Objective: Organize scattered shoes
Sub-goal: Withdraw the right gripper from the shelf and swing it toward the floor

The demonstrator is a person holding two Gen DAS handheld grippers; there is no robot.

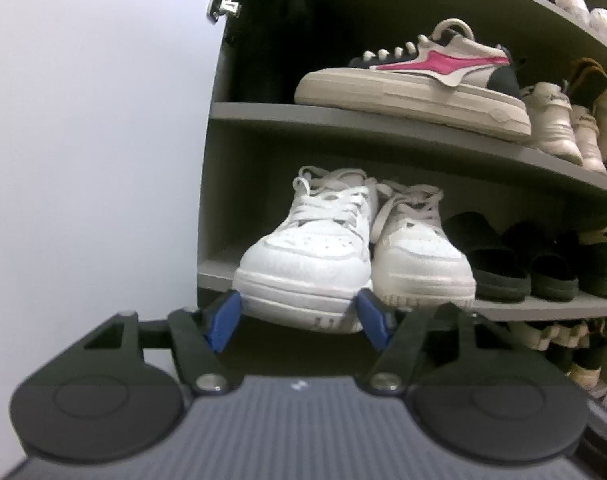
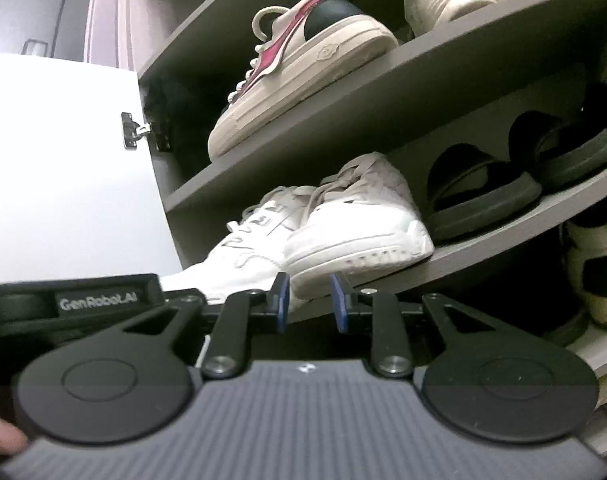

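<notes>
A pair of white sneakers stands toes-out on a grey shelf (image 1: 543, 308) of a shoe cabinet. The left sneaker (image 1: 303, 252) juts over the shelf edge, and my left gripper (image 1: 298, 298) has its blue pads against both sides of the toe sole, shut on it. In the right wrist view the same sneaker (image 2: 239, 256) lies behind the left gripper's black body (image 2: 99, 302). My right gripper (image 2: 309, 290) is just in front of the right sneaker's (image 2: 359, 224) toe. Its pads stand a narrow gap apart, and I see nothing gripped between them.
One shelf up sits a cream sneaker with a pink stripe (image 1: 415, 80), with cream shoes (image 1: 551, 128) beside it. Black slides (image 1: 495, 264) stand right of the white pair. More shoes (image 1: 575, 352) fill the shelf below. The open white cabinet door (image 1: 83, 140) is to the left.
</notes>
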